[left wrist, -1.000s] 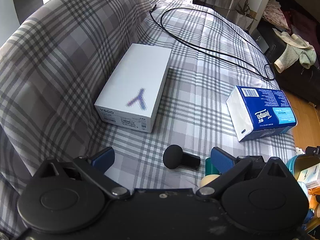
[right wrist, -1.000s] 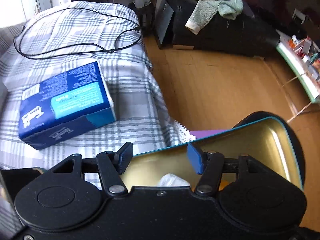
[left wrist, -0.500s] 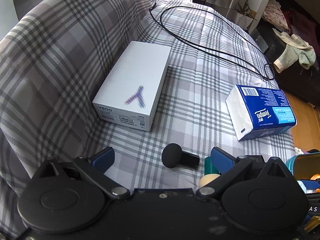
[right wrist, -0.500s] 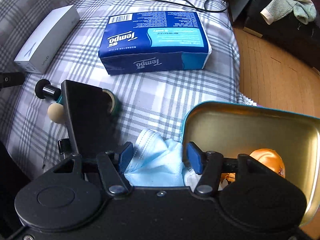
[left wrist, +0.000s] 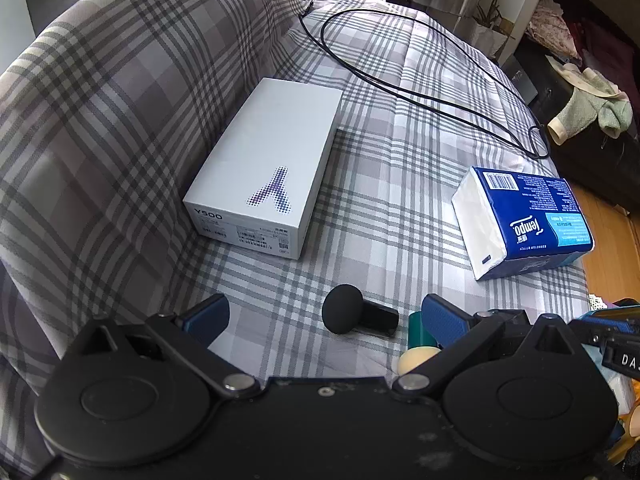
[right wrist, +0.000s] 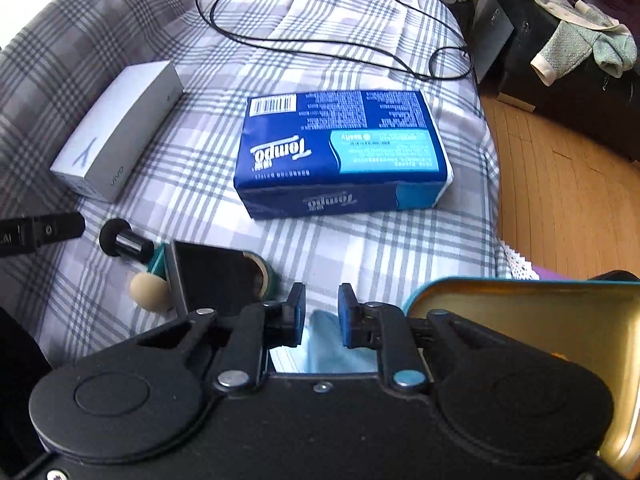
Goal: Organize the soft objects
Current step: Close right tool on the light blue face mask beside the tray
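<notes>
Listed on the sofa (left wrist: 120,120): one white box (left wrist: 264,168), one tissue pack (right wrist: 340,152), one cable (left wrist: 420,92), one mask (right wrist: 324,340). Left gripper (left wrist: 324,316) released; right gripper (right wrist: 322,314) clenched, nothing seen gripped.

Face mask (right wrist: 326,344) mostly hidden behind right tongs (right wrist: 319,316) (grip unclear); tin (right wrist: 560,320) cut by edge.

Plaid sofa (left wrist: 120,128) bears box (left wrist: 264,168), tissues (left wrist: 524,220), cable (left wrist: 420,92).

White phone box (left wrist: 264,168) on plaid sofa cover (left wrist: 100,112), against backrest. Black cable (left wrist: 420,80) looped across seat behind. Black foam-tipped microphone (left wrist: 356,315) lying near front edge. Green garment (right wrist: 588,40) draped on dark cabinet (right wrist: 580,92) beyond wooden floor (right wrist: 560,200).
</notes>
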### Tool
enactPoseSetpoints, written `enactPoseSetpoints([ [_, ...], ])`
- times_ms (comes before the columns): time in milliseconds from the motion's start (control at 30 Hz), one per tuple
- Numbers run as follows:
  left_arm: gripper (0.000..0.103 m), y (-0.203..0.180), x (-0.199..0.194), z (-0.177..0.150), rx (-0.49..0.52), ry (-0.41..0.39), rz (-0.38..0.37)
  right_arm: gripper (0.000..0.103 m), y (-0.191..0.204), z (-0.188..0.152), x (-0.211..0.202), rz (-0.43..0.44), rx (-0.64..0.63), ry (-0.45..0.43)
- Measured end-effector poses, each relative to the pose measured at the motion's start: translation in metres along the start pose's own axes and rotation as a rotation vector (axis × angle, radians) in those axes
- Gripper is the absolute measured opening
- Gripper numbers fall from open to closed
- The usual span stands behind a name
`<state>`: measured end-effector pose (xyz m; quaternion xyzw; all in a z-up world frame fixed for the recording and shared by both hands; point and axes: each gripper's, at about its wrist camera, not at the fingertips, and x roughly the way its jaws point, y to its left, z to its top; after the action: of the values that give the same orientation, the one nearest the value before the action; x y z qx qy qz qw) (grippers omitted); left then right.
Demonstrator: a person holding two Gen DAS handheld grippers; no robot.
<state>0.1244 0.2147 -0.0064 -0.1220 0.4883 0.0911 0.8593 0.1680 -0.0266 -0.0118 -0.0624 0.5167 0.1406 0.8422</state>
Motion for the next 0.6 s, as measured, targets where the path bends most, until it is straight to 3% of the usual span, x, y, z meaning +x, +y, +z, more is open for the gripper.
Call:
enactPoseSetpoints([
  [100, 0.102, 0.001, 0.0, -0.001, 0.0, 0.002, -0.002, 0.02, 0.002, 0.007, -0.001, 0.016, 0.029, -0.067],
  [167, 0.103, 0.002, 0.001, -0.001, -0.002, 0.003, -0.006, 0.027, 0.001, 0.01, -0.001, -0.016, 0.047, -0.046],
  [267, 0.102, 0.003, 0.003, -0.001, -0.01, 0.011, -0.009, 0.029, -0.01, 0.009, -0.004, -0.041, 0.106, 0.008],
  [400, 0.102, 0.001, 0.003, -0.001, -0.008, 0.009, -0.008, 0.061, -0.026, -0.001, -0.008, -0.016, 0.203, 0.077],
  [600, 0.102, 0.0, 0.003, -0.001, -0.006, 0.011, 0.0, 0.061, -0.023, -0.011, 0.002, -0.069, 0.163, 0.133],
])
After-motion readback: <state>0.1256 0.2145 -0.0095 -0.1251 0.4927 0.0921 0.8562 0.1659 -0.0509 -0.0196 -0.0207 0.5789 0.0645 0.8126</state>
